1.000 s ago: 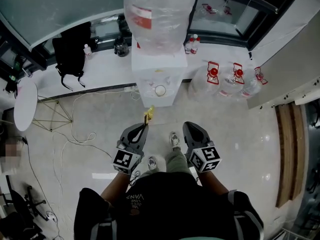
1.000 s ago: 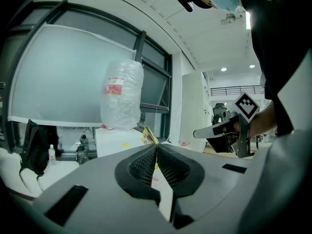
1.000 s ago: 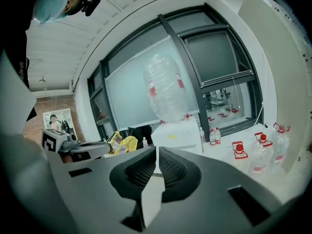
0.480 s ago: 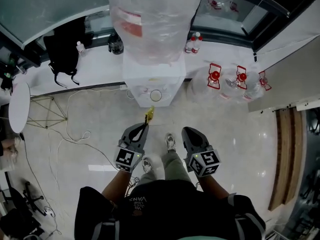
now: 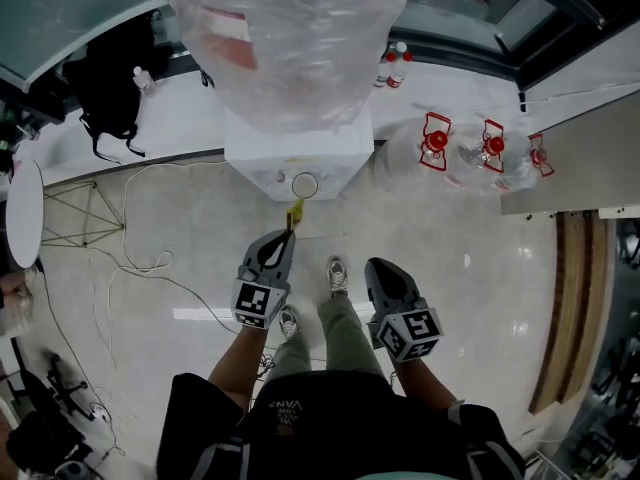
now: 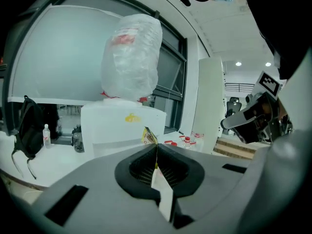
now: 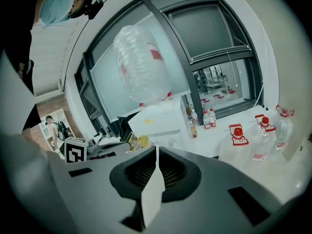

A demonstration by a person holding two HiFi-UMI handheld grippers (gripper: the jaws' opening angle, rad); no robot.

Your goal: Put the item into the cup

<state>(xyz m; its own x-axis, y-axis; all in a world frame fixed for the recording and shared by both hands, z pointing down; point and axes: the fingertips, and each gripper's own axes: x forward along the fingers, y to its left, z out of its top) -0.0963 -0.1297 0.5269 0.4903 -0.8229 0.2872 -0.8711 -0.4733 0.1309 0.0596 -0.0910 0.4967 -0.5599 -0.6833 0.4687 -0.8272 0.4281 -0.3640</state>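
We see a pale, glossy tiled floor [image 5: 470, 258]. A white water dispenser [image 5: 290, 158] stands on it at top centre, with three red-capped water jugs [image 5: 435, 153] at upper right. White cables [image 5: 130, 268] trail across the left, and wooden boards [image 5: 560, 308] lie along the right edge.

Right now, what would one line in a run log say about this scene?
left tongs: shut on yellow packet | right tongs: shut, empty | cup: at water dispenser front, packet not yet in
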